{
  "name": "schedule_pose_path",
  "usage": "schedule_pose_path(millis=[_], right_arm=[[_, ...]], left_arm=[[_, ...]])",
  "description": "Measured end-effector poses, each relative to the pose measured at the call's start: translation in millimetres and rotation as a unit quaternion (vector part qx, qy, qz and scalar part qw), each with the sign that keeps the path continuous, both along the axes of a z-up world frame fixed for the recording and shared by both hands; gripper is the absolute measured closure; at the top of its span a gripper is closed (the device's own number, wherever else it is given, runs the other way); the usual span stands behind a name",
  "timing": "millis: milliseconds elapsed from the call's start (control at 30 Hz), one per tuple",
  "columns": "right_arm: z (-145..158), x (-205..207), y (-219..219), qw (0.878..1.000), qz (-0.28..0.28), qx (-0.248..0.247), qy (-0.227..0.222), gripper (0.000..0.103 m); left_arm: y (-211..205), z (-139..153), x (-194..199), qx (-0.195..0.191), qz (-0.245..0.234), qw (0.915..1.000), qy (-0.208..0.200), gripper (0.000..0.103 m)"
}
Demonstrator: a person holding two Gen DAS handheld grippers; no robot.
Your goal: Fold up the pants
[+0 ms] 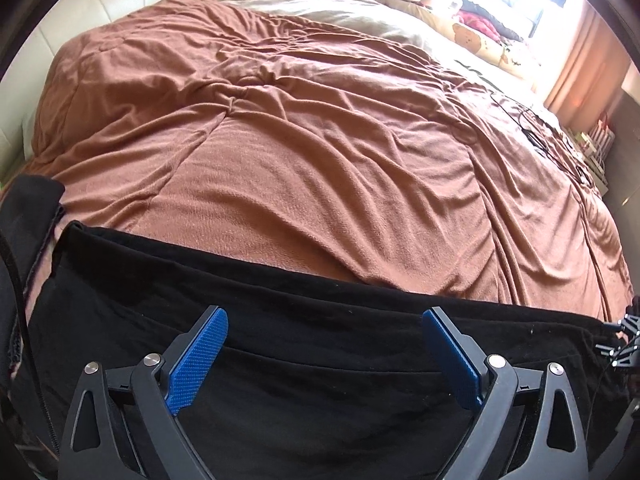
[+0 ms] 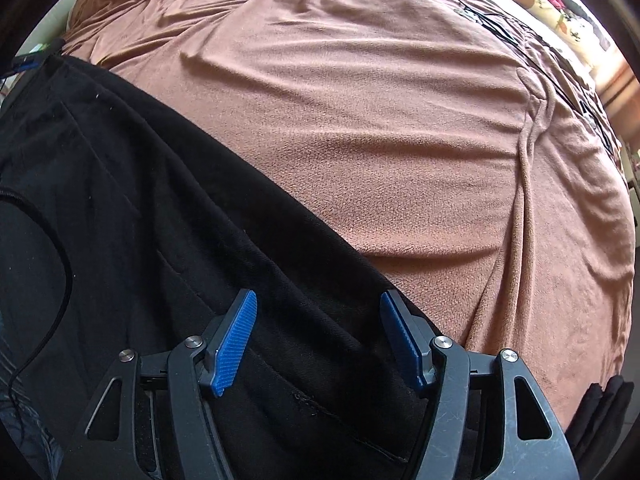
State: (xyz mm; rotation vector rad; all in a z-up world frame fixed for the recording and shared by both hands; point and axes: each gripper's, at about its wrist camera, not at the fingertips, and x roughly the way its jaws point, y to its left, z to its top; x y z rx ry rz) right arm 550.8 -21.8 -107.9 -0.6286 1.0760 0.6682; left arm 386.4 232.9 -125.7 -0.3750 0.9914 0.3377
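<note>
Pants [image 1: 320, 360]: black, lying flat along the near edge of the bed, a long band running across both views; a stitched seam or pocket line shows in the right wrist view [image 2: 200, 220].
Bed cover [image 1: 300, 140]: rust-brown, wrinkled, spread over the bed; the pants rest on top of it, their far edge forming a straight dark line against the brown.
Left gripper [image 1: 325, 330]: tilted down over the pants, its jaws spread wide and released, nothing pinched.
Left blue pads [image 1: 198, 360]: both hang above the black cloth with a broad stretch of it showing between them; whether the tips touch the fabric cannot be told.
Right gripper [image 2: 318, 314]: also tilted down over the pants, jaws parted at a middling width, gripping nothing.
Right blue pads [image 2: 234, 344]: the far edge of the pants crosses just beyond the pad on the right side of the view, so the gap between the pads lies over black cloth close to that edge; the cloth lies flat there, not gathered up between the pads.
Other gripper seen from the left: a bit of dark hardware [image 1: 624, 340] at the right rim of the left wrist view, over the same band of pants.
Headboard [image 1: 100, 4]: cream, padded, at the far left.
Far side: a patterned pillow [image 1: 480, 36] and curtains [image 1: 592, 48] by a bright window.
</note>
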Motion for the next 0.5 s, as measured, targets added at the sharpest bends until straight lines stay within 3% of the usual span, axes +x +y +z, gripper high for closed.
schedule_pose_path(millis=[100,200,267,400,500], right_arm=[[-1.1,1.7,1.1,1.000,0.009,-0.001,0.007,0.042],[-3.0,-0.4,2.0,1.000,0.016,0.005,0.020,0.060],[-3.7,-5.0,3.7,1.000,0.021,0.001,0.012,0.065],[-3.3,-15.8,6.4,1.000,0.023,-0.015,-0.011,0.091],[-1.0,-22.4,4.3,0.999,0.019,-0.014,-0.027,0.098]], left_arm=[[18.8,-8.0,2.7,-0.030,0.036,0.9988,0.013,0.017],[35.5,-15.1,4.2,-0.055,0.079,0.9952,0.019,0.018],[42.0,-18.6,7.2,-0.059,0.094,0.9935,0.025,0.019],[53.2,-29.7,13.9,-0.068,0.117,0.9896,0.049,0.020],[60.4,-40.0,15.9,-0.074,0.138,0.9852,0.070,0.023]])
